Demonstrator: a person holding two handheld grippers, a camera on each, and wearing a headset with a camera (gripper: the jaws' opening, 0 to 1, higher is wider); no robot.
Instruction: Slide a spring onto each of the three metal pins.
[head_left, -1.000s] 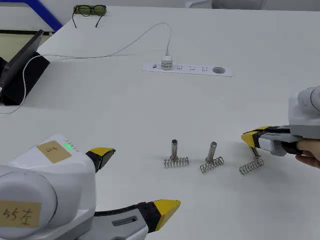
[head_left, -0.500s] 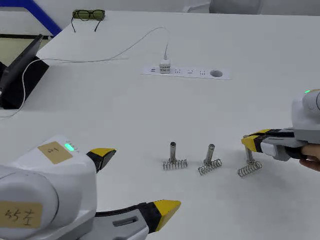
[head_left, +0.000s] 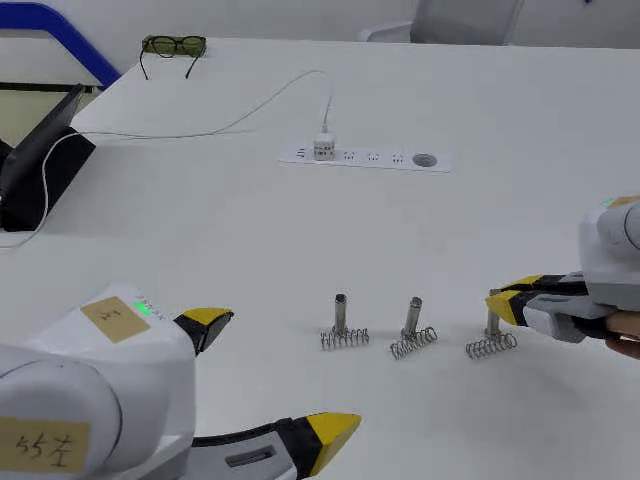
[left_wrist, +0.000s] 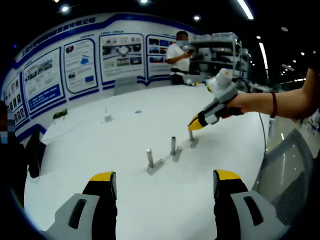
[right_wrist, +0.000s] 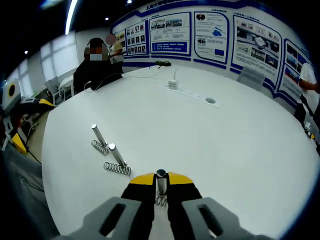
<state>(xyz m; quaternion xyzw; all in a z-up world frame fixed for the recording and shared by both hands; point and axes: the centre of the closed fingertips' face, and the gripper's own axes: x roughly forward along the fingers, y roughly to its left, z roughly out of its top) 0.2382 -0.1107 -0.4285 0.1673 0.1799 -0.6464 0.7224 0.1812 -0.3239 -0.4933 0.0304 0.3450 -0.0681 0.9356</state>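
Right gripper view: right tool (right_wrist: 160, 187) grips pin (right_wrist: 161, 178).

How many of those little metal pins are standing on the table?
3, upright in a row: the left pin, the middle pin, and the right pin, held between the right gripper's jaws. None seems hidden.

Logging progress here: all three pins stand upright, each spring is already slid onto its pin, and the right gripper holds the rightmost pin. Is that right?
Not quite: the springs are not on the pins. Each lies on the table beside its pin's base, as the head view shows. The pins do stand upright, and the right gripper holds the rightmost pin.
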